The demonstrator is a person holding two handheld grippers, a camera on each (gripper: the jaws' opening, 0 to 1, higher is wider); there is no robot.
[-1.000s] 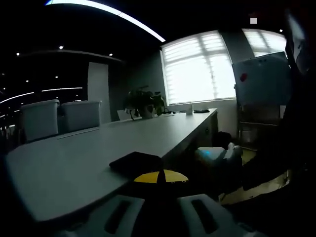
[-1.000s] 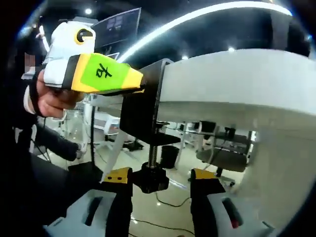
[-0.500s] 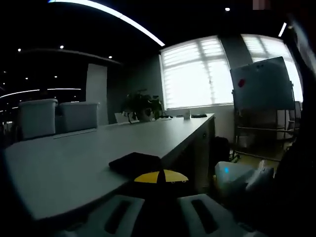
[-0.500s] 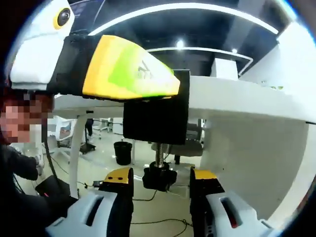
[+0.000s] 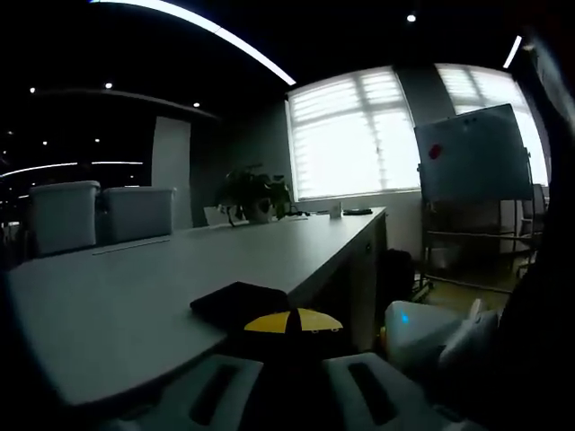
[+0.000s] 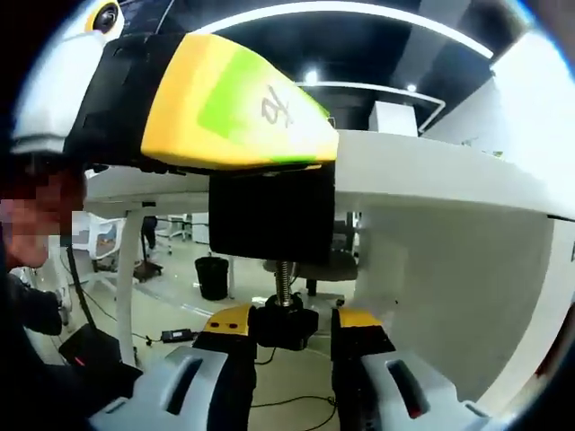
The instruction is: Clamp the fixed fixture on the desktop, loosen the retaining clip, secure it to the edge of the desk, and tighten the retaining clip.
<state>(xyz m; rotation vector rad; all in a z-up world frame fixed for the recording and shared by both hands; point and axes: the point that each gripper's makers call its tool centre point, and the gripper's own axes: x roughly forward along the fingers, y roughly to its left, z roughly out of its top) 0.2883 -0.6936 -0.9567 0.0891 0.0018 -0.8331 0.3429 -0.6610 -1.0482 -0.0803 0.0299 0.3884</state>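
Note:
The black clamp fixture (image 6: 269,220) sits on the edge of the white desk (image 6: 431,171). Its top plate (image 5: 238,303) lies on the desktop and its body hangs below the edge. My left gripper (image 5: 292,321) is shut on the fixture's upper part. In the right gripper view the same left gripper (image 6: 319,157) comes in from the upper left, yellow and green, held by a hand. Under the desk, a threaded screw (image 6: 284,277) runs down to a black knob (image 6: 283,325). My right gripper (image 6: 283,321) has its yellow-tipped jaws against the knob's sides.
The long desk (image 5: 135,287) runs away toward bright windows (image 5: 355,135), with a plant (image 5: 256,193) and two white chair backs (image 5: 99,215) along it. A whiteboard (image 5: 472,153) stands at the right. My right gripper's white body (image 5: 422,328) shows below the desk edge. Beneath are floor, cables and a bin (image 6: 211,277).
My right gripper has moved up under the fixture and its jaws have drawn in onto the knob. The left gripper stays clamped on the fixture at the desk edge.

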